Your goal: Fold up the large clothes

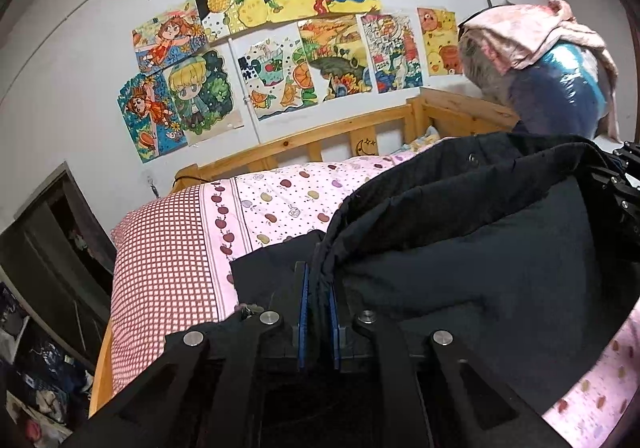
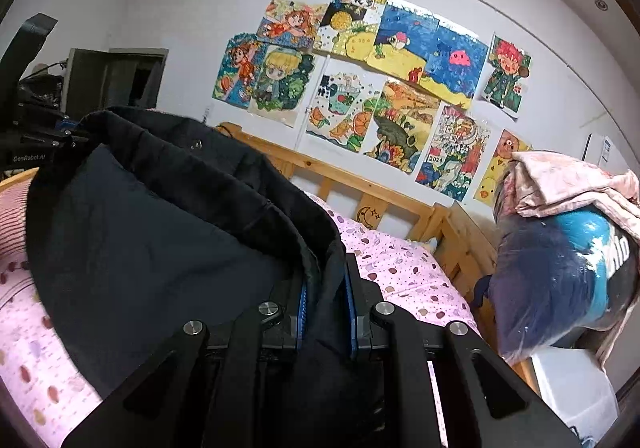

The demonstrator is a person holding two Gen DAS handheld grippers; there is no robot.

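Note:
A large dark navy padded jacket (image 1: pixel 460 248) hangs stretched between my two grippers above a bed. My left gripper (image 1: pixel 318 280) is shut on one gathered edge of the jacket, the cloth pinched between its blue pads. My right gripper (image 2: pixel 325 280) is shut on another edge of the same jacket (image 2: pixel 152 232), with thick fabric bunched between its blue pads. A snap button shows on the jacket's upper fold in both views. In the left wrist view the right gripper's black frame (image 1: pixel 624 184) shows at the right edge. The left gripper's body (image 2: pixel 36 128) appears at the left of the right wrist view.
The bed has a pink fruit-print sheet (image 1: pixel 288 204) and a red-checked pillow (image 1: pixel 168 272). A wooden headboard rail (image 1: pixel 320 140) runs along a white wall covered with children's drawings (image 1: pixel 280 28). A plastic-wrapped bundle (image 2: pixel 560 268) topped with pink cloth stands at the right, a dark cabinet (image 1: pixel 52 240) at the left.

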